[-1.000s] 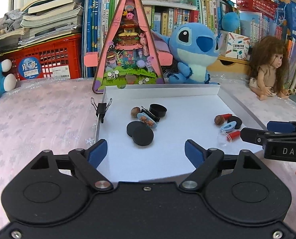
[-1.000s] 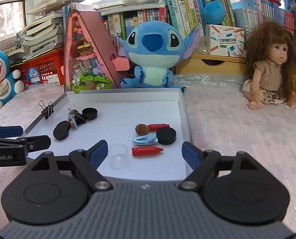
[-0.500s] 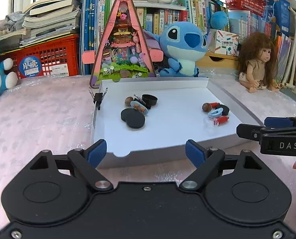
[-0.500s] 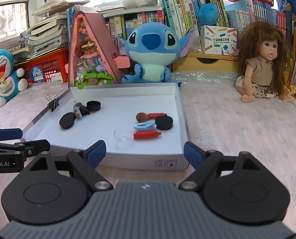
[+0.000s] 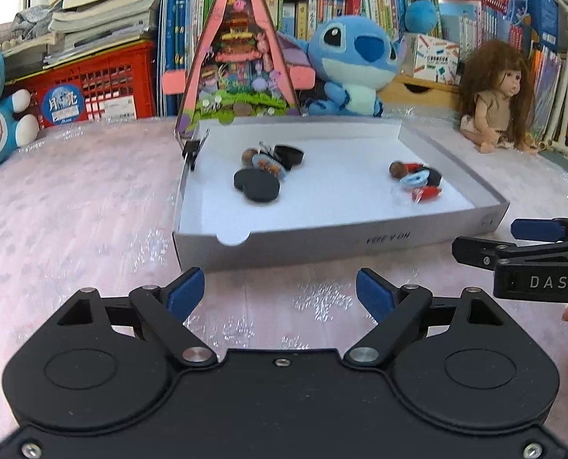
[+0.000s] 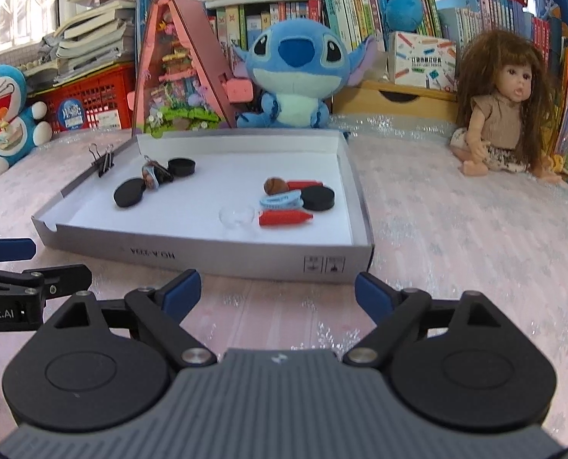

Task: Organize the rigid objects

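Left wrist view: left gripper [image 5: 280,292] was spread wide with nothing between its blue pads, hovering over the pink patterned tabletop [image 5: 77,206] just short of the near wall of the white shallow box [image 5: 322,239]. Right gripper [image 6: 278,288] was likewise wide open and empty, on the near side of the same box, towards its right corner; each tool showed at the edge of the other's view, side by side and apart. Inside the box the small items lay in two groups. Left group: two overlapping black discs [image 5: 257,187], a black round cap [image 5: 289,155], and a small blue-rimmed piece [image 5: 266,162] resting against a brown nut-like ball; details of the tangle were too small to separate. Right group: a brown ball [image 6: 275,184], a red crayon-shaped piece [image 6: 285,218], a second red piece behind it, a light blue clip [image 6: 282,200], a black puck [image 6: 317,197], and a clear round dish [image 6: 237,216] just left of the red piece. A black binder clip [image 6: 104,160] was clamped on the box's left wall. Behind the box stood a pink triangular dollhouse [image 5: 240,65], a blue plush [image 6: 291,72] and, off to the right, a doll [image 6: 507,111] seated on the tabletop.
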The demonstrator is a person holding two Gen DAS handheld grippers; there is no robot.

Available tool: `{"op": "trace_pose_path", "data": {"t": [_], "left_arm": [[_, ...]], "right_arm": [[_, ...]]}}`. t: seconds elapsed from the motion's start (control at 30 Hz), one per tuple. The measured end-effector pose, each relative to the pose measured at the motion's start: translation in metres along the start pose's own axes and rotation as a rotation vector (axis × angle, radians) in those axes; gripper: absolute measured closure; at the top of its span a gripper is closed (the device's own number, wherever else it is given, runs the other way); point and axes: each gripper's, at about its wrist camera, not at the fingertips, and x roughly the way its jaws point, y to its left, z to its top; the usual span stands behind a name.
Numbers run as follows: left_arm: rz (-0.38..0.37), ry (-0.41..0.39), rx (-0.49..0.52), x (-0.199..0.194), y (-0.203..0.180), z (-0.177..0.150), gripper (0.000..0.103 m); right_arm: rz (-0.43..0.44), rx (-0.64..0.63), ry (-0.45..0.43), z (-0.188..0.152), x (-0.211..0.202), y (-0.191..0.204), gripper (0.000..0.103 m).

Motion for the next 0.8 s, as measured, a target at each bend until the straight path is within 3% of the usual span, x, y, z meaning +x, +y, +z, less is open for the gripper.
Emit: {"op": "trace_pose_path", "data": {"t": [0.27, 0.57, 0.8], "left_arm": [[0.033, 0.025, -0.006, 0.012, 0.001, -0.007, 0.017], [0.048, 0.022, -0.001, 0.015, -0.001, -0.007, 0.013], [0.075, 0.034, -0.016, 0.020, 0.001, -0.007, 0.002]], "right_arm": [[-0.020, 0.013, 0.044, -0.007, 0.010, -0.001, 0.009], [-0.020, 0.010, 0.055, -0.009, 0.015, 0.000, 0.001], [-0.024, 0.008, 0.066, -0.009, 0.017, 0.000, 0.000]]}}
